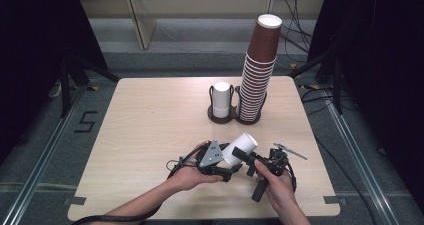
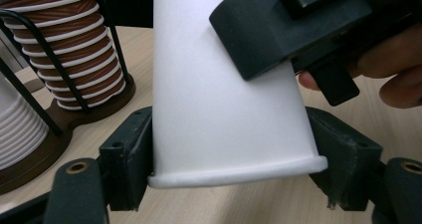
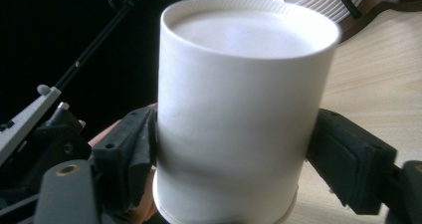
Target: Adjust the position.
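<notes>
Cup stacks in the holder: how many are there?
2: a tall brown stack on the holder's right side, a short white stack on its left. Cups per stack can't be counted.

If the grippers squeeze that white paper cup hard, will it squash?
Probably yes. The white cup looks like thin-walled, hollow paper, so a hard pinch would likely dent it. It seems very light. Being round and tapered, it would probably roll in a curve if dropped on the table.

We see a plain white paper cup (image 1: pixel 240 147) between black grippers, the left gripper (image 1: pixel 223 171) topped by a grey plate. Brown cups (image 1: pixel 258 70) with white rims stack tall beside short white cups (image 1: pixel 221 99) in a dark brown holder (image 1: pixel 216 118) on the pale wood table (image 1: pixel 150 120).
</notes>
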A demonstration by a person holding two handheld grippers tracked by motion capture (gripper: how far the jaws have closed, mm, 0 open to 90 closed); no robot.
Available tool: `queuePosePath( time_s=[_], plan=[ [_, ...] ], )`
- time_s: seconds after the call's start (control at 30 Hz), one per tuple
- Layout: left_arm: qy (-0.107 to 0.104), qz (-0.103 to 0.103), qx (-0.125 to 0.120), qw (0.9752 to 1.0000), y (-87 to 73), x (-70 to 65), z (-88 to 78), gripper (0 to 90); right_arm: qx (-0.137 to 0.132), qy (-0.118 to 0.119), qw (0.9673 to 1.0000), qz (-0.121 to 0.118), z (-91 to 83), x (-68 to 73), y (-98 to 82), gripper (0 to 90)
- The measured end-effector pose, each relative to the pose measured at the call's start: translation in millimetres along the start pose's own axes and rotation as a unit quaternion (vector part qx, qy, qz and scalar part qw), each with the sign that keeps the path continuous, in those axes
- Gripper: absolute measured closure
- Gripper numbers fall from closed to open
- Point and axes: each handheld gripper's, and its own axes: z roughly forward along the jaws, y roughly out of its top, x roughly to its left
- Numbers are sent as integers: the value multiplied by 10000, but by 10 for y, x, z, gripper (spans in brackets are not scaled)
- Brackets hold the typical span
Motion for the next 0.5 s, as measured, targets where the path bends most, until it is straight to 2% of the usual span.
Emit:
queuePosePath(
  time_s=[0.03, 0.07, 0.1, 0.17, 0.2, 0.23, 0.27, 0.3, 0.33, 0.4, 0.43, 0.47, 0.5],
  plan=[
    [-33, -4, -30, 10000, 2, -4, 4, 264, 44, -34, 9999, 88, 5, 23, 0, 178],
    [-20, 17, -4, 10000, 6, -11, -2, 266, 40, 26, 10000, -42, 10, 8, -1, 163],
    [-27, 16, -6, 10000, 8, -16, -3, 269, 50, 15, 10000, 19, 13, 22, -4, 159],
    [-34, 20, 5, 10000, 9, -16, -6, 273, 33, -40, 10000, -74, 15, 22, -1, 155],
    [-26, 25, 13, 10000, 8, -13, -7, 274, -1, 34, 9999, -111, 16, 15, 1, 155],
    [-58, 459, 21, 9989, 27, 50, -5, 275, 16, -12, 9999, -120, 10, 21, 4, 155],
    [470, 98, 42, 9988, 10, 6, -38, 276, 30, 35, 10000, -85, 3, 33, 6, 154],
    [-72, 355, 73, 9993, 21, 50, -13, 278, 12, 1, 9998, -179, 0, 32, 10, 152],
    [-62, 466, 73, 9989, 24, 71, -17, 277, -2, 33, 9997, -238, -4, 32, 13, 152],
    [-43, 484, 95, 9988, 25, 90, -38, 278, 16, -28, 9995, -302, -14, 49, 16, 151],
    [-51, 591, 88, 9982, 30, 114, -49, 277, 56, -67, 9993, -362, -27, 60, 21, 151],
    [-12, 788, 109, 9968, 42, 150, -69, 278, 109, -115, 9988, -460, -40, 78, 24, 151],
    [-11, 917, 97, 9957, 49, 181, -83, 278, 143, -109, 9988, -461, -50, 96, 20, 151]
  ],
)
